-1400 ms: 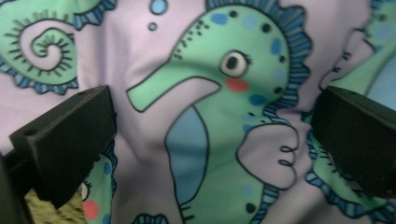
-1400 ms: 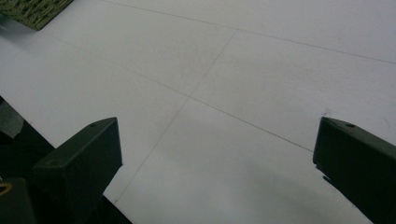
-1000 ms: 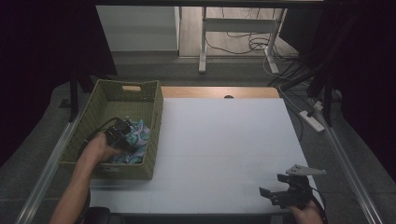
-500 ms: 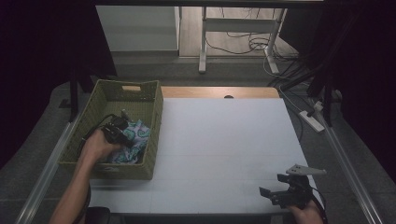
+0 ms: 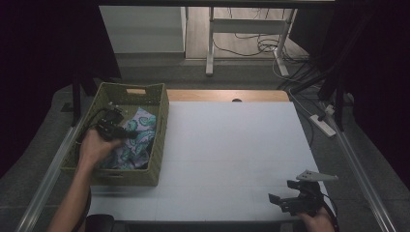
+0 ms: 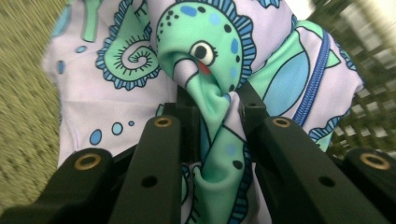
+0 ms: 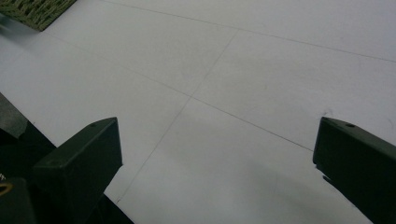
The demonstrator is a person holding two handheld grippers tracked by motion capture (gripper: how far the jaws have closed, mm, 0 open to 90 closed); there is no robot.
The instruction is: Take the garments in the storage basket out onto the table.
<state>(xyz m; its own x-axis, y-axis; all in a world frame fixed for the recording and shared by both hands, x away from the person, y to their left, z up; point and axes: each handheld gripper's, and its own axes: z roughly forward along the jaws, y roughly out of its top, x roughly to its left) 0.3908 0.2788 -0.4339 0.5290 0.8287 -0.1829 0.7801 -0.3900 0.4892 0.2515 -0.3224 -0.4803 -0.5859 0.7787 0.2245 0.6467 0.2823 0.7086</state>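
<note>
Left gripper (image 6: pixel 212 116): jaws pinching a fold of printed cloth (image 6: pixel 205 51), inside green basket (image 5: pixel 159 121). Cloth bunched against basket's right wall. Right gripper (image 5: pixel 285 200): jaws spread wide, nothing held, over white table (image 5: pixel 232 145), well right of basket.

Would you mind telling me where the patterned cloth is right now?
In the high view, the patterned cloth lies inside the green basket at the table's left, pinched by the left gripper.
</note>
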